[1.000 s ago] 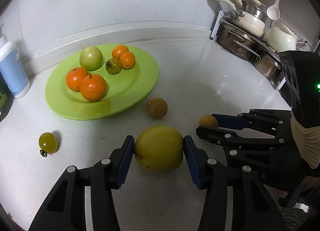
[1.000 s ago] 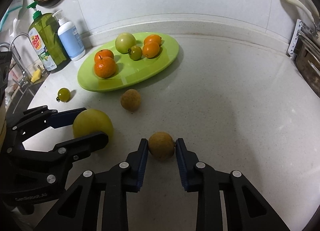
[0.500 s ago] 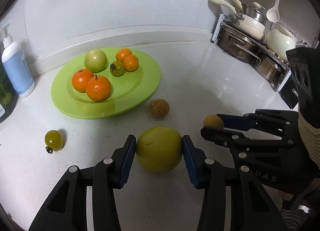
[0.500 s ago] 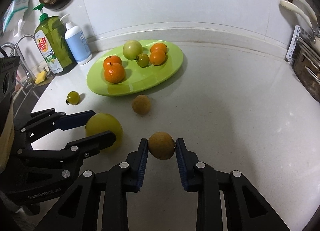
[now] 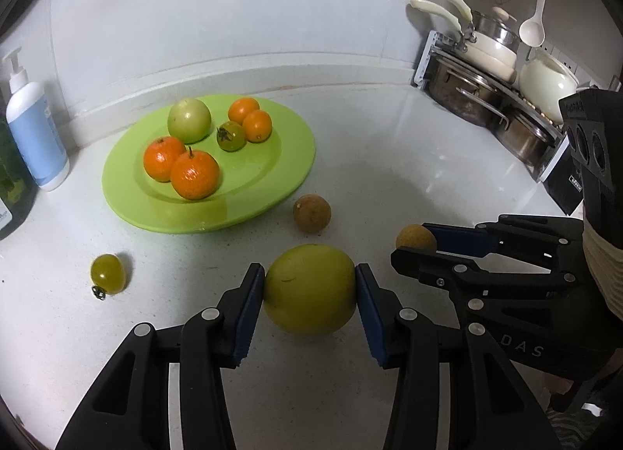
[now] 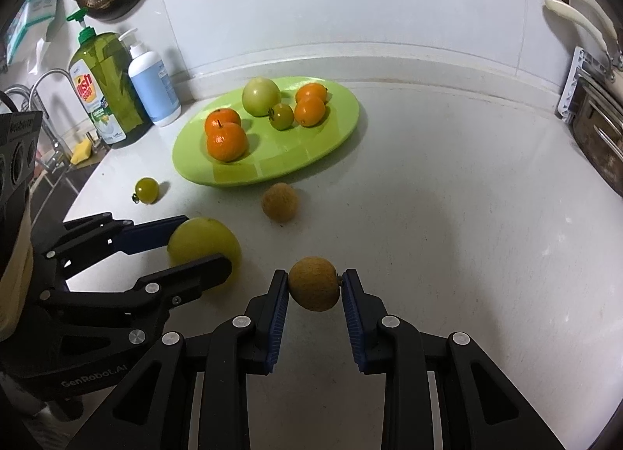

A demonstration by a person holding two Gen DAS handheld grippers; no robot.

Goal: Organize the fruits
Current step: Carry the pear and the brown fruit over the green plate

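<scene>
Yellow-green fruit (image 5: 309, 288) sits gripped in my left gripper (image 5: 310, 308); small brown fruit (image 6: 314, 283) sits clamped in my right gripper (image 6: 314, 308). Green plate (image 5: 272, 185) lies ahead-left on the bench (image 6: 447, 216).

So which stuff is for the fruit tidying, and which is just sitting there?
For the job:
- green plate with oranges already on it
- big yellow fruit in the left claw
- small brown fruit in the right claw
- loose brown fruit
- loose green tomato

Just lying about:
- soap bottles
- pots
- sponge
</scene>
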